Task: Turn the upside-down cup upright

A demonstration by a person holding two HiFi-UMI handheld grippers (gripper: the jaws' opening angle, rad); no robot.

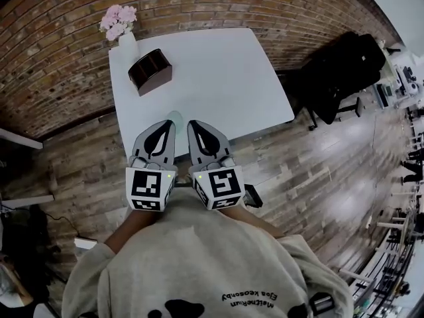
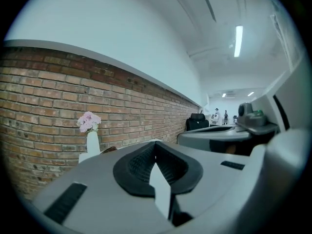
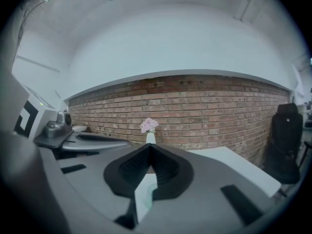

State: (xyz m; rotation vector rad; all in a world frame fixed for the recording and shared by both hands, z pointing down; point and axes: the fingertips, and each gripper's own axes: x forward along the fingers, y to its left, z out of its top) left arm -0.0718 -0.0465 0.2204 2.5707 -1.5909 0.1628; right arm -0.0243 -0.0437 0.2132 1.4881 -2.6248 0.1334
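Left gripper [image 1: 165, 124] and right gripper [image 1: 197, 124] both closed tight, empty; translucent cup [image 1: 175, 118] just ahead of their tips near table [image 1: 218, 65] edge, a closed-jaw nudge could knock it off.

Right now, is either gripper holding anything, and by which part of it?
Nothing is held. The left gripper and the right gripper are both shut empty, side by side; the pale cup sits on the white table, ungripped.

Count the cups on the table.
1: a clear cup at the near edge of the table, just beyond the left hand-held gripper; others may be hidden behind it.
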